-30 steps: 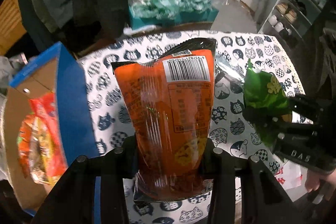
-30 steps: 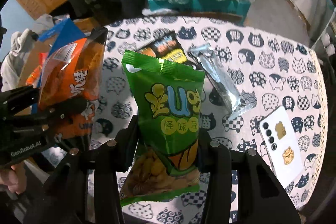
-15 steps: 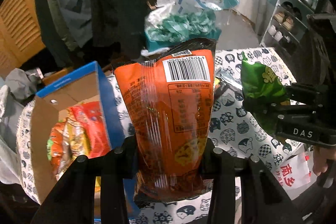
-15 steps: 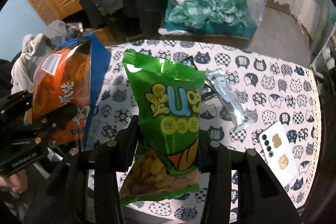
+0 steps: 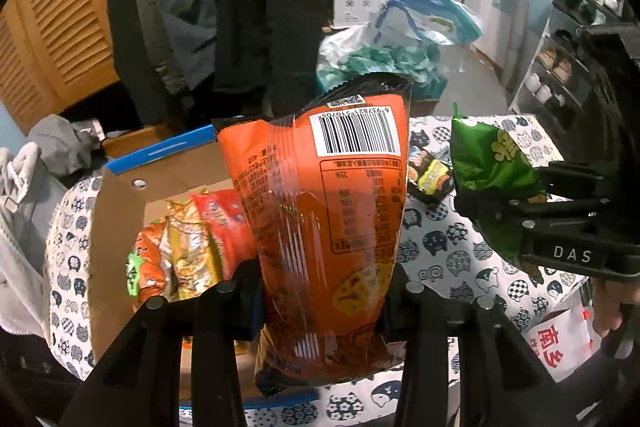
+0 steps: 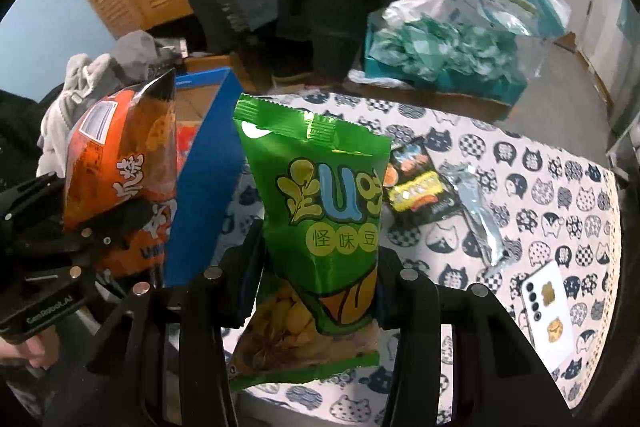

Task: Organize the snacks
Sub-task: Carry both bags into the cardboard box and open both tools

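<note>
While orange snack bag [image 5: 324,211] stands upright, long axis vertical, clamped low in left gripper [image 5: 320,303], cardboard box [image 5: 120,211] lies at 9 o'clock, just beside and below; left hand nearer. Green snack bag [image 6: 320,227] upright, pinched in right gripper [image 6: 316,291]; box's blue wall [image 6: 204,187] at 10 o'clock. Left view alone shows snacks inside box; right view alone shows phone [image 6: 548,311], silver packet [image 6: 476,211] on table [image 6: 560,179].

A white phone [image 6: 549,314] lies on the cat-print tablecloth [image 6: 560,179].
</note>
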Demonstrator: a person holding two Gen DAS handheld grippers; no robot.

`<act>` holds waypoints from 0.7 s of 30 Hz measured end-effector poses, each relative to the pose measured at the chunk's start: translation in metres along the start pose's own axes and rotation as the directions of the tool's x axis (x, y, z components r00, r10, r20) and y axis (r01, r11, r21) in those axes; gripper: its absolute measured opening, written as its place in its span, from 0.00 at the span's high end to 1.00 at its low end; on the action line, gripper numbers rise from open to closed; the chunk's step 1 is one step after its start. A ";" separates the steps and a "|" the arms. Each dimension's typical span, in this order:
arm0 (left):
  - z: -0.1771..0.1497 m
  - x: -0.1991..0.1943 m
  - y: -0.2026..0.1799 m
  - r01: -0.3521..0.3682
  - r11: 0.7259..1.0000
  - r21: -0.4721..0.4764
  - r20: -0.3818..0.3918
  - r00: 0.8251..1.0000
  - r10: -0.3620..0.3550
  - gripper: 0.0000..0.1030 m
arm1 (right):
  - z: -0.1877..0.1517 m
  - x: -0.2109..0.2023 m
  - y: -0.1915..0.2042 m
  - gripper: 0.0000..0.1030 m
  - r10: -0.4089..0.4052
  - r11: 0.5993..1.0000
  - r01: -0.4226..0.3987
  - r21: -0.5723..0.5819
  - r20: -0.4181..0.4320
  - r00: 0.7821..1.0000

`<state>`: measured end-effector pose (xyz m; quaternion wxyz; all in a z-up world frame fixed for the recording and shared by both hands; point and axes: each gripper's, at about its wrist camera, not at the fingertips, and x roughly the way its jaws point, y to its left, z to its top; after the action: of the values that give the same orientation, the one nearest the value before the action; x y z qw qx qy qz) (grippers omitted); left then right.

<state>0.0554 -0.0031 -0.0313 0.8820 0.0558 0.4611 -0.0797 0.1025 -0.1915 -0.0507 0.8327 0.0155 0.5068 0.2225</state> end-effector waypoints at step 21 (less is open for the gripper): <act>-0.030 -0.004 0.097 -0.048 0.982 -0.181 -0.013 0.999 0.047 0.59 | 0.040 0.041 0.101 0.57 0.079 0.989 -0.085 -0.123 -0.050 0.996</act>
<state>0.0480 0.0978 -0.0425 0.8832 -0.0132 0.4686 -0.0162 0.1170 -0.0772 -0.0398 0.8105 -0.0207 0.5096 0.2881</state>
